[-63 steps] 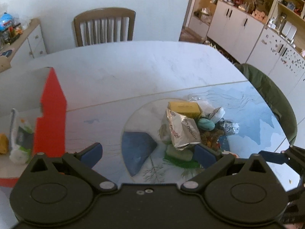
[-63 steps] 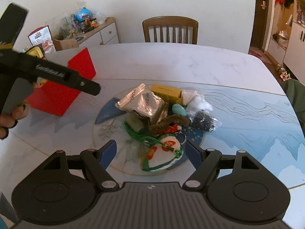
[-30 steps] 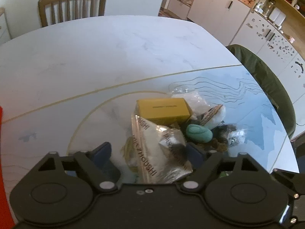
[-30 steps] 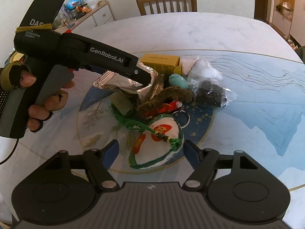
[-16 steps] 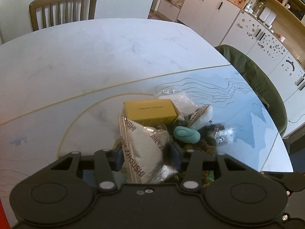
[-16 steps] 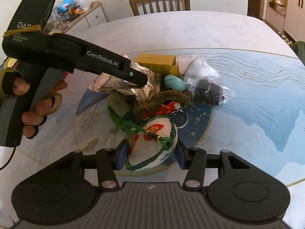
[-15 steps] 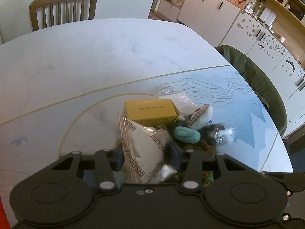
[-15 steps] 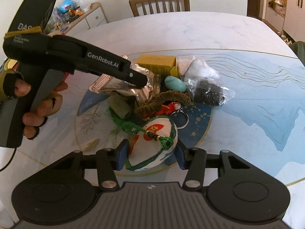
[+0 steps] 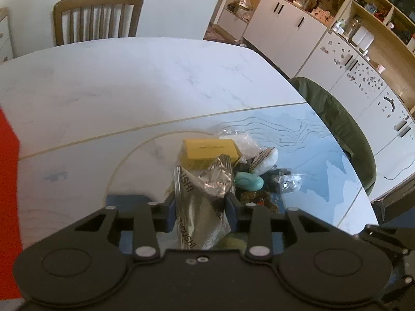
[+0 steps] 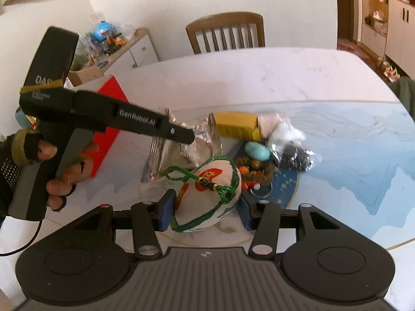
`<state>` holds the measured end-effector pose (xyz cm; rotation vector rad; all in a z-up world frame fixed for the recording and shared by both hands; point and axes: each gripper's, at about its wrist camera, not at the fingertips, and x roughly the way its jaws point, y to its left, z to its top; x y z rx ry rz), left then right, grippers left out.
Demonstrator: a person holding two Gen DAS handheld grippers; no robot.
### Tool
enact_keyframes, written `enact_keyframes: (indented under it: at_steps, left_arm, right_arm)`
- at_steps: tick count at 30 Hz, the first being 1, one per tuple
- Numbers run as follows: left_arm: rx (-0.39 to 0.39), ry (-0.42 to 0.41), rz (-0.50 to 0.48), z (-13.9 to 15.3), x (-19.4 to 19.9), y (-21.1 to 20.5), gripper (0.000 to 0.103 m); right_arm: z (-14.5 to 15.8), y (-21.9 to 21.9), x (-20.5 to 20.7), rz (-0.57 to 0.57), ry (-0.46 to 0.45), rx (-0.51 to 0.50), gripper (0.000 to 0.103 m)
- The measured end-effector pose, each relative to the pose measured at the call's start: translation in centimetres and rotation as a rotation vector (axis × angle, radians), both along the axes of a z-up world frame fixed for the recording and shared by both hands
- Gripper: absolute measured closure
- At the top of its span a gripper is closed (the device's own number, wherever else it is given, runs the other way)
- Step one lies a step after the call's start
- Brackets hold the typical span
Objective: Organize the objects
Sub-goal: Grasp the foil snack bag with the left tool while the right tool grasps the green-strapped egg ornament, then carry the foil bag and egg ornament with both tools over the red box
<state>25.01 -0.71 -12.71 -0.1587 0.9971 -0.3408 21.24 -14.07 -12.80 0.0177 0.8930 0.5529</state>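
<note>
Jaws on your left gripper (image 9: 201, 204) pinch the silver foil packet (image 9: 205, 194), lifted at the pile's near edge so it clears the yellow box (image 9: 210, 152). Right gripper (image 10: 205, 207) clamps the embroidered pouch (image 10: 207, 189) w/ green cord, above the table (image 10: 259, 77). Red box (image 10: 109, 119) at left is prob. the drop spot.

A red box (image 9: 7, 181) is cut off by the left wrist view's edge; a foil packet (image 9: 205, 207) hides part of a yellow box (image 9: 207, 150), and motion blur smears the clear bags (image 10: 293, 145) behind.
</note>
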Motion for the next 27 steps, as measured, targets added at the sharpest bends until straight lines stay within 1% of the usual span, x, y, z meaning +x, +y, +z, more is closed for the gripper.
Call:
enact_keyframes:
  at_steps: [3, 6, 11, 16, 22, 27]
  left_arm:
    - [-0.029, -0.005, 0.023, 0.6, -0.6, 1.2, 0.068]
    - [-0.054, -0.022, 0.037, 2.0, -1.5, 2.7, 0.068]
    - [-0.049, -0.048, 0.068, 4.2, -3.1, 4.9, 0.068]
    - [-0.067, -0.066, 0.123, 6.2, -4.6, 7.6, 0.068]
    - [-0.063, -0.094, 0.178, 8.4, -6.0, 11.0, 0.068]
    - [-0.054, -0.119, 0.241, 9.9, -6.8, 14.0, 0.068]
  right_arm:
    - [1.0, 0.4, -0.3, -0.001, -0.012, 0.003, 0.054]
    - [2.2, 1.0, -0.7, 0.011, -0.032, 0.003, 0.055]
    - [4.8, 2.5, -1.2, 0.032, -0.092, 0.006, 0.055]
    - [7.0, 4.4, -1.4, 0.069, -0.128, 0.018, 0.055]
    - [9.4, 7.6, -1.6, 0.136, -0.173, 0.022, 0.055]
    - [10.8, 10.9, -1.5, 0.196, -0.199, 0.024, 0.055]
